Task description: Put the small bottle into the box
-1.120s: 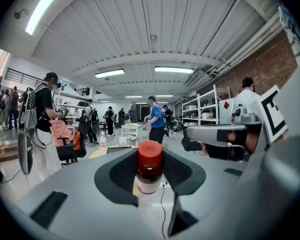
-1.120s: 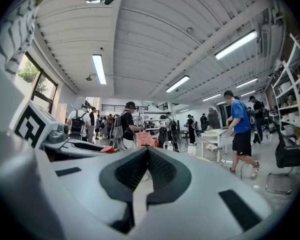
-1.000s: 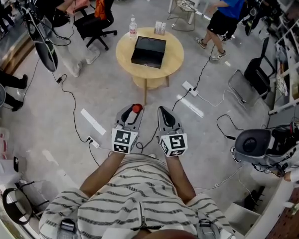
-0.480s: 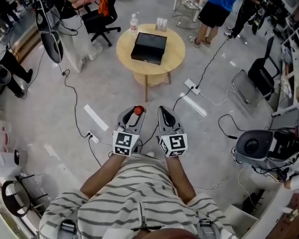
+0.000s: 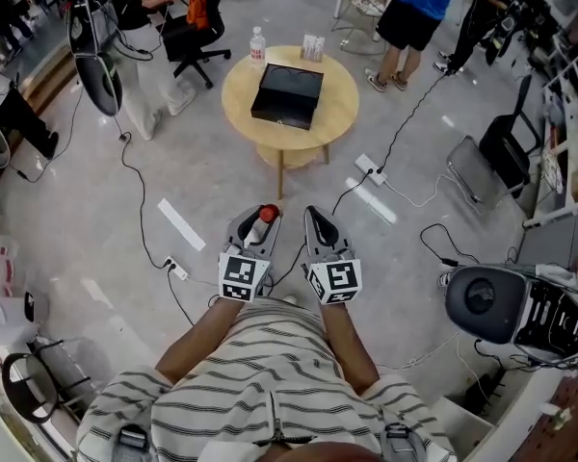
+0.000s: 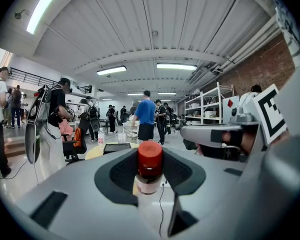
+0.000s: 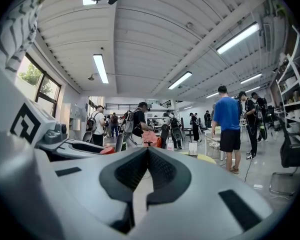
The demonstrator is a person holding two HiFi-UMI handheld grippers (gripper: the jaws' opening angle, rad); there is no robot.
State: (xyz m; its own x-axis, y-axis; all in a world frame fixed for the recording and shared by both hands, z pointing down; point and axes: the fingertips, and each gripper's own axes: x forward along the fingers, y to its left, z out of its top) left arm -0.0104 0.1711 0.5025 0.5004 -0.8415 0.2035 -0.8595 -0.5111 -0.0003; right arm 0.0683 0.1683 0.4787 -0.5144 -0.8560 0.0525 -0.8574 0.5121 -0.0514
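Observation:
My left gripper (image 5: 260, 218) is shut on a small clear bottle with a red cap (image 5: 266, 214), held upright over the floor; the left gripper view shows the bottle (image 6: 149, 171) pinched between the dark pads. My right gripper (image 5: 314, 215) sits beside it, shut with nothing between its jaws, and its tips (image 7: 148, 151) meet in the right gripper view. A black box (image 5: 288, 94), lid closed, lies on a round wooden table (image 5: 337, 104) well ahead of both grippers.
On the table's far edge stand a larger water bottle (image 5: 257, 46) and a small card holder (image 5: 312, 48). Cables and power strips (image 5: 367, 170) cross the grey floor. An office chair (image 5: 188, 38), folding chairs (image 5: 477, 166) and several people surround the table.
The table and box have drifted slightly left and nearer in the head view. Both grippers hold the same pose, the left still shut on the bottle. The person in blue walked farther off.

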